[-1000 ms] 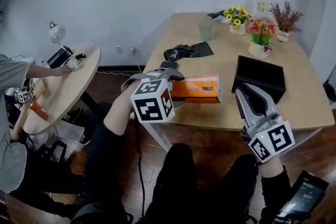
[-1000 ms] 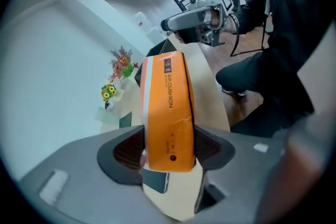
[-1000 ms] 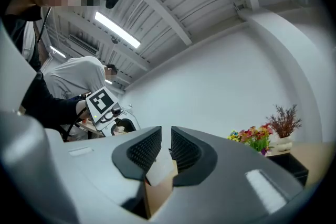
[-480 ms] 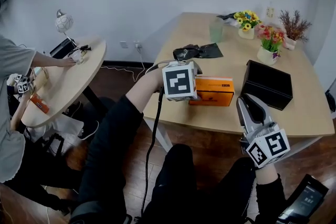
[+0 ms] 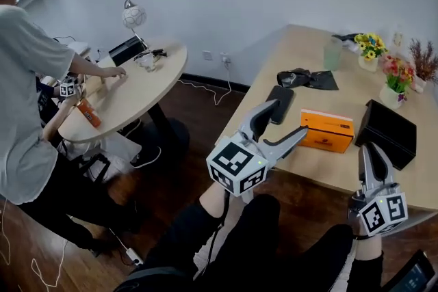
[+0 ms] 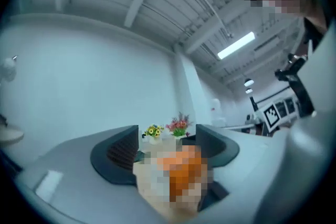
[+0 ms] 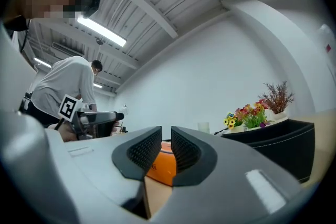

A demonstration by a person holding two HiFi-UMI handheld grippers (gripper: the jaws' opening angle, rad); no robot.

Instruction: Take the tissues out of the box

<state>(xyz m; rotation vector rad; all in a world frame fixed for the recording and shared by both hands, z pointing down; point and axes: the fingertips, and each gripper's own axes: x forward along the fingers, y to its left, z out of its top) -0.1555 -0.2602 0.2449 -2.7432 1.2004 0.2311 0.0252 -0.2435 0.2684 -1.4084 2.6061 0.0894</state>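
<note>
Orange cardboard marks the tissue box (image 5: 327,130) in the head view. It lies on the wooden table (image 5: 321,164) just ahead of the left gripper (image 5: 284,121), whose jaws are spread and opening with nothing between them. One jaw tip is near the box's end; I cannot tell whether it touches. A black phone (image 5: 280,101) lies just beyond the other tip. The right gripper (image 5: 370,149) hangs off the table's near edge with its jaws drawn close and empty. The tissue box is ahead of them to one side, and a black tray (image 5: 391,133) is straight ahead of them. Farther past both grippers are a dark cloth (image 5: 308,78), a green cup (image 5: 333,53) and flower pots (image 5: 393,75).

In the left gripper view, the left gripper (image 6: 165,147) has its jaws released and widening. The gap holds nothing, and the orange box shows beyond it, partly masked, with the flower pots (image 6: 167,130) farther on.

In the right gripper view, the right gripper (image 7: 160,150) has its ribbed pads (image 7: 185,150) close together but not clenched. A thin slit is left between them and nothing is in it. The tissue box (image 7: 160,168) sits past the tips, seen through and below the slit. The black tray (image 7: 281,141) is off the right-hand jaw, with the flower pots (image 7: 247,117) behind it. The left gripper (image 7: 94,118) is off the other jaw.
</note>
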